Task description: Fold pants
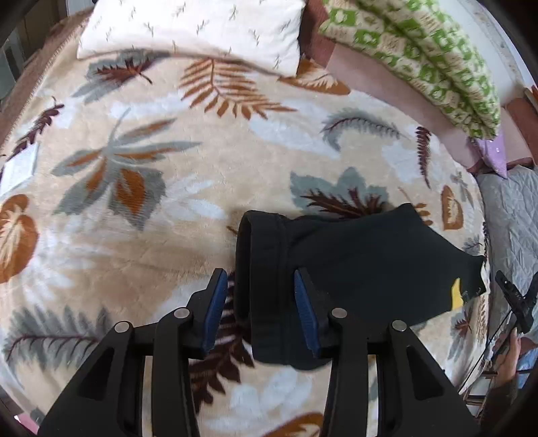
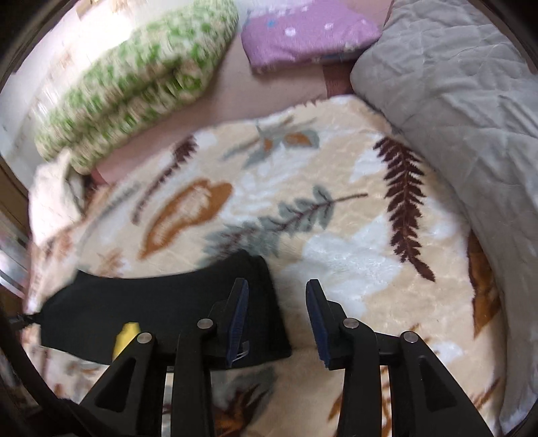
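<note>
Left gripper (image 1: pixel 257 302) sits nearest the lens, blue pads spread wide, straddling the waistband end of the pants (image 1: pixel 336 269) w/o pinching; cloth lies between the fingers at 12 o'clock. Right gripper (image 2: pixel 277 317) also spread, nothing between its pads; its left finger overlaps the pants' (image 2: pixel 168 312) right edge, its right finger hangs over bare blanket.

Count: 1 pair of black pants, folded into a compact dark block, w/ 1 yellow tag (image 1: pixel 455 295) at its edge. 1 leaf-print blanket (image 1: pixel 168 201) covers the bed. 1 white pillow (image 1: pixel 191 30) at 11 o'clock in left view, 1 green-patterned quilt (image 1: pixel 420 57) at 1 o'clock, 1 purple cloth (image 2: pixel 309 32) at 12 in right view, 1 grey quilted cover (image 2: pixel 454 101) at 2 o'clock.

Open blanket runs from 9 to 12 o'clock of the pants in left view; right view has room from 12 to 3, bounded by the grey cover. Both grippers angle down toward the bed. Right view is blurred at left.
</note>
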The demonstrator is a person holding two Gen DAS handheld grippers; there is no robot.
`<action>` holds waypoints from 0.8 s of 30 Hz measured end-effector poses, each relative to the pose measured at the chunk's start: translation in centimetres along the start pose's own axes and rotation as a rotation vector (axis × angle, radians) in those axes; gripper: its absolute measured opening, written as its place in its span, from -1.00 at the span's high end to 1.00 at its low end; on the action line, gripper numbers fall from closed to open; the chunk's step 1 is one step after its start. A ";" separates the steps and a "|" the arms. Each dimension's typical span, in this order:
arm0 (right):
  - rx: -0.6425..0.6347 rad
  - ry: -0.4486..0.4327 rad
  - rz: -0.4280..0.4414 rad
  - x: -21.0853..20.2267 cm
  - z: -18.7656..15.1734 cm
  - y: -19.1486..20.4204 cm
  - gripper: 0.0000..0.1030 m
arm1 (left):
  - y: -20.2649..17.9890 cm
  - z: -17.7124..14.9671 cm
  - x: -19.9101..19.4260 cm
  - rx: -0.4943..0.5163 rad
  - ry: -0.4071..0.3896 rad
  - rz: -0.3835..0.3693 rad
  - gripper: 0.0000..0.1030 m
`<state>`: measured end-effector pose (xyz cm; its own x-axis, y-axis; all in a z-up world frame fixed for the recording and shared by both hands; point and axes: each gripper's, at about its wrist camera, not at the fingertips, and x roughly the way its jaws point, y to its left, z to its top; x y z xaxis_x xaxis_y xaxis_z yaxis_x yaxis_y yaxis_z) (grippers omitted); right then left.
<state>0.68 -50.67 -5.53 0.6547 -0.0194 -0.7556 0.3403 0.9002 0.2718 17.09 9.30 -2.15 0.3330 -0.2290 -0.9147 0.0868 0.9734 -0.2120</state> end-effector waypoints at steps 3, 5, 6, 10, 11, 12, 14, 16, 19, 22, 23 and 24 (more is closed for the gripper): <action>-0.054 0.011 0.069 -1.7 0.4 2.3 0.17 | -1.6 -0.2 -2.7 0.040 -0.050 0.022 0.23; -0.118 0.033 0.135 -2.2 0.4 5.3 0.03 | -2.9 0.3 -3.9 0.069 -0.052 -0.040 0.23; -0.143 0.045 0.170 -2.2 0.5 6.7 -0.01 | -3.8 0.7 -4.2 0.088 -0.045 -0.051 0.22; -0.259 0.133 0.362 0.1 1.3 14.7 -0.05 | -7.7 3.2 -2.7 0.208 0.004 -0.086 -0.20; -0.286 0.162 0.394 0.9 1.4 16.3 -0.09 | -8.8 4.1 -1.3 0.259 0.051 -0.117 -0.21; -0.321 0.186 0.412 1.8 1.3 18.0 -0.09 | -9.6 4.7 -0.1 0.296 0.093 -0.131 -0.21; -0.419 0.226 0.411 4.5 1.5 21.7 -0.14 | -10.8 5.6 2.2 0.353 0.166 -0.142 -0.21; -0.470 0.280 0.424 7.3 1.5 24.2 -0.14 | -11.6 6.4 4.2 0.410 0.199 -0.117 -0.21; -0.536 0.321 0.415 11.1 1.4 27.1 -0.14 | -12.2 7.1 5.9 0.495 0.227 -0.112 -0.21; -0.539 0.366 0.469 14.4 1.6 28.7 -0.14 | -12.9 7.2 6.8 0.596 0.253 -0.136 -0.21; -0.551 0.369 0.475 15.0 1.7 29.2 -0.14 | -13.2 7.0 7.0 0.634 0.256 -0.134 -0.21; -0.557 0.384 0.491 15.8 1.7 29.8 -0.14 | -13.4 6.9 7.2 0.669 0.258 -0.126 -0.21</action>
<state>22.27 -24.91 -8.41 0.3319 0.4904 -0.8058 -0.3733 0.8528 0.3653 24.83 -5.50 -3.53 0.0576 -0.2494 -0.9667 0.6933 0.7068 -0.1410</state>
